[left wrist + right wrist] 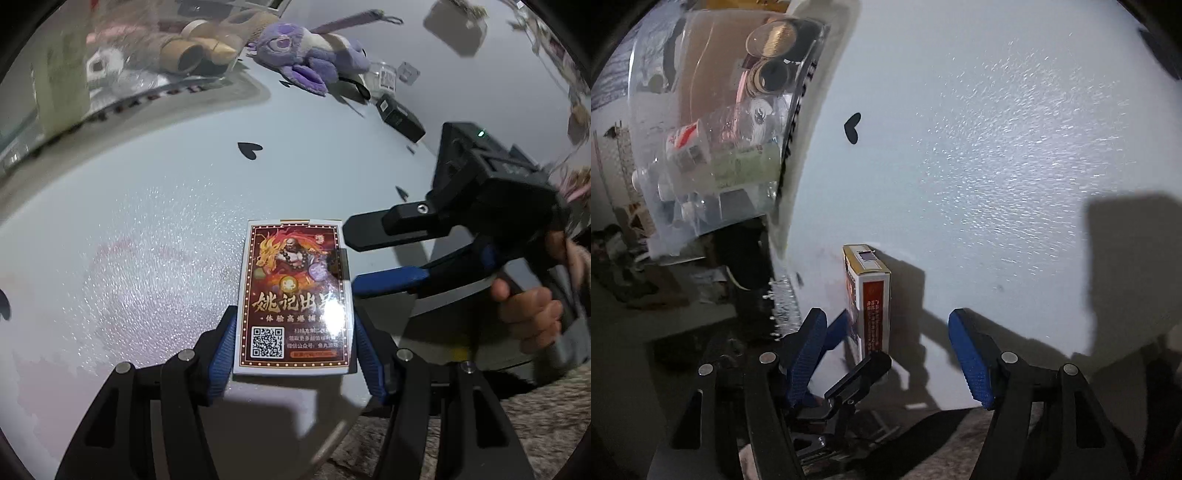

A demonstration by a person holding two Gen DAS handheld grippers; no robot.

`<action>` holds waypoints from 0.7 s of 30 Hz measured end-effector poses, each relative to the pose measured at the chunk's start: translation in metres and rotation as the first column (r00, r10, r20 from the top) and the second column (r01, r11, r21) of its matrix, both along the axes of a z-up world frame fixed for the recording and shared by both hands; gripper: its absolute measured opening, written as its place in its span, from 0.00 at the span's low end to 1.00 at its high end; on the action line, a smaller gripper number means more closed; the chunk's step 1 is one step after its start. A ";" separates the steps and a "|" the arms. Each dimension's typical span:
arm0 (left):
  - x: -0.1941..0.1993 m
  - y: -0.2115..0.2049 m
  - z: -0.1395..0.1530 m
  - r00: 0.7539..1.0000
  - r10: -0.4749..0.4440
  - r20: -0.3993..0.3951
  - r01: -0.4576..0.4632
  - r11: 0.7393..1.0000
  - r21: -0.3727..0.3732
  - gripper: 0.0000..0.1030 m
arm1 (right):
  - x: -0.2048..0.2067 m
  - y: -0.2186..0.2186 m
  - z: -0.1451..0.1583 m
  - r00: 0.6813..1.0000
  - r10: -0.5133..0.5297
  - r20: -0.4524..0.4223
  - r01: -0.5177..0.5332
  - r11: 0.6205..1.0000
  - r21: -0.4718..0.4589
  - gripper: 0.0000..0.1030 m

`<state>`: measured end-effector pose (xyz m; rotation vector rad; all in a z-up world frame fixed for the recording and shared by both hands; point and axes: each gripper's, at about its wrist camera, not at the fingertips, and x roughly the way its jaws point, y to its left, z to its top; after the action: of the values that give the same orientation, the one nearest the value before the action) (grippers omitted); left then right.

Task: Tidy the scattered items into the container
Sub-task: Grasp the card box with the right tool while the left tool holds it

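Note:
A deck-of-cards box [293, 295] with a red and gold printed face sits between the blue pads of my left gripper [295, 354], which is shut on its sides just above the white table. In the right wrist view the same card box [871, 295] shows edge-on. My right gripper [886, 321] stands open around it, pads apart from it. A hand holds that right gripper [352, 256] at the right of the left wrist view. The clear plastic container [122, 99] [665, 110] holds paper tubes, small bottles and other items at the far left.
A purple plush toy [306, 55], a small glass jar [384, 79], a black box [400, 118] and a grey box [454, 27] lie at the table's far side. Black heart marks [249, 149] dot the white table. The table's near edge meets carpet below the grippers.

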<state>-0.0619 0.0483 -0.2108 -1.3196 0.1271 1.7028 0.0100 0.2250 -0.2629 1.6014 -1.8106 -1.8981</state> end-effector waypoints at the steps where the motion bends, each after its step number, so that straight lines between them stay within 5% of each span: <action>1: -0.002 -0.002 0.000 1.000 0.005 0.025 -0.005 1.000 0.014 0.57 | -0.004 -0.001 -0.001 1.000 0.007 -0.002 -0.007 1.000 -0.011 0.66; 4: -0.010 -0.007 -0.004 0.995 0.010 0.104 -0.016 0.998 0.055 0.57 | -0.016 -0.003 -0.003 0.999 0.033 -0.006 -0.033 0.999 -0.035 0.65; 8: -0.017 -0.013 -0.007 0.986 -0.012 0.165 -0.004 0.995 0.097 0.57 | -0.035 -0.010 -0.004 0.995 0.095 0.010 -0.094 0.994 -0.055 0.47; 11: -0.016 -0.013 -0.006 0.986 -0.048 0.163 0.032 0.995 0.099 0.57 | -0.045 -0.017 -0.004 0.988 0.151 0.025 -0.149 0.987 -0.061 0.43; 14: -0.016 -0.011 -0.004 0.985 -0.088 0.150 0.074 0.992 0.098 0.57 | -0.050 -0.021 -0.006 0.979 0.194 0.062 -0.190 0.979 -0.069 0.27; 21: -0.009 -0.007 0.002 0.981 -0.180 0.071 0.176 0.983 0.052 0.60 | -0.047 -0.026 -0.005 0.978 0.178 0.111 -0.166 0.981 -0.104 0.23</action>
<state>-0.0705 0.0415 -0.2090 -1.2975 0.1568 1.4951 -0.0367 0.1994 -0.2681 1.8091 -1.7108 -1.6524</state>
